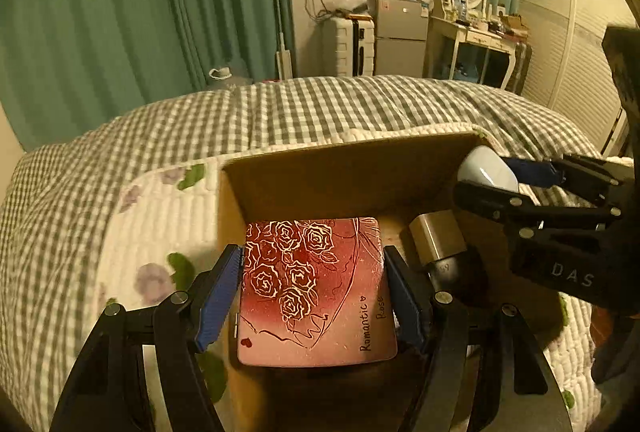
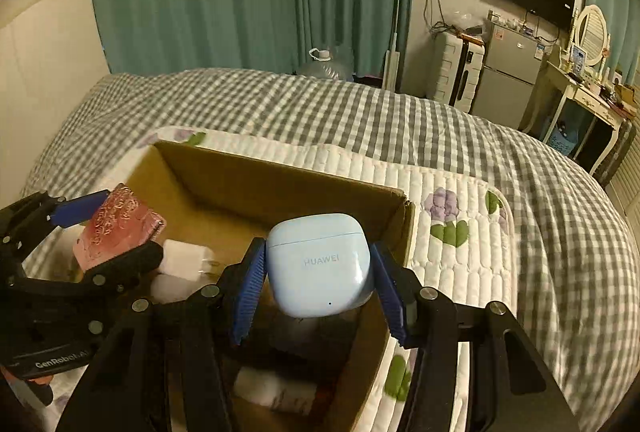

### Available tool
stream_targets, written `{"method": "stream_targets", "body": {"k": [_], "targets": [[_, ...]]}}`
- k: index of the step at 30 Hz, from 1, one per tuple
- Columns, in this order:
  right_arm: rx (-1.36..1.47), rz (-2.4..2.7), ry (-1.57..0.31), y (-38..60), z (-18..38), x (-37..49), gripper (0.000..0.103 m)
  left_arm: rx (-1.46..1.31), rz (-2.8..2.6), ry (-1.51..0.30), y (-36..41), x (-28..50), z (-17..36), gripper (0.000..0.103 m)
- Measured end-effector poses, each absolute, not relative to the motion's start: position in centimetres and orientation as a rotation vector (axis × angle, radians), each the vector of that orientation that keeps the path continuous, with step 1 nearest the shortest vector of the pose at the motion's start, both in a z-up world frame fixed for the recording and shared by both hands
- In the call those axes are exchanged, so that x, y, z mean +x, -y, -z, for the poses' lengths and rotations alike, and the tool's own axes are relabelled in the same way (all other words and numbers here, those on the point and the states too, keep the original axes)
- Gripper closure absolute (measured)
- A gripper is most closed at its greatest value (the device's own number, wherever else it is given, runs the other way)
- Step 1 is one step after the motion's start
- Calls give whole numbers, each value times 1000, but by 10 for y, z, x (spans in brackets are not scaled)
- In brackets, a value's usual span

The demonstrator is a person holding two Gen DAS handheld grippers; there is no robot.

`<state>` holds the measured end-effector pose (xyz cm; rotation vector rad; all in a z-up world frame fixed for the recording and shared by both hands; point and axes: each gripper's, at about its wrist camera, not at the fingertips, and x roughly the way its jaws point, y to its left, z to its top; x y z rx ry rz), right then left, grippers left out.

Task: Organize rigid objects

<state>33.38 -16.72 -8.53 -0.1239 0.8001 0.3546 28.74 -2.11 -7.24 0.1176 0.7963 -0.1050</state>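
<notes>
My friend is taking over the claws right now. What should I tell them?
Left claw: shut on the pink rose tin, held over the cardboard box.
Right claw: shut on the blue earbud case, also over the box.
Already in the box: a white charger and a few other small things.
Done: both things picked up and brought to the box.
Left: lower them in, probably one at a time, and let go.
</notes>
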Motion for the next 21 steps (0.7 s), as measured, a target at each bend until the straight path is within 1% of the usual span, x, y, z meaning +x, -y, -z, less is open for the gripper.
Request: {"method": "stream_targets", "body": {"k": [4,5,7,8,9,10,14,17,19,20,21], "targets": [[-81,-378,-789,171,91,348,50,127,126,-788,27,291,76,32],[-67,-374,-779,172,91,351,43,130,126,-790,29,291,76,31],[-40,-365,-750,175,87,351,43,130,123,-780,30,286,71,30],[-23,-367,-737,177,82,349,43,132,124,-772,30,281,65,28],[-13,-362,-728,179,77,347,43,132,122,-767,30,279,61,24],[-16,-349,-725,180,71,343,43,129,118,-763,29,274,53,24],[-38,-324,-713,186,33,320,43,104,122,-696,24,242,0,23],[-77,-310,-665,194,-13,286,43,96,118,-622,21,208,-46,23],[-98,-295,-630,199,-47,258,43,94,114,-563,19,180,-76,17],[-105,-291,-612,202,-65,241,43,96,110,-531,17,164,-91,11],[-108,-289,-594,204,-78,227,42,100,101,-501,16,150,-103,11]]}}
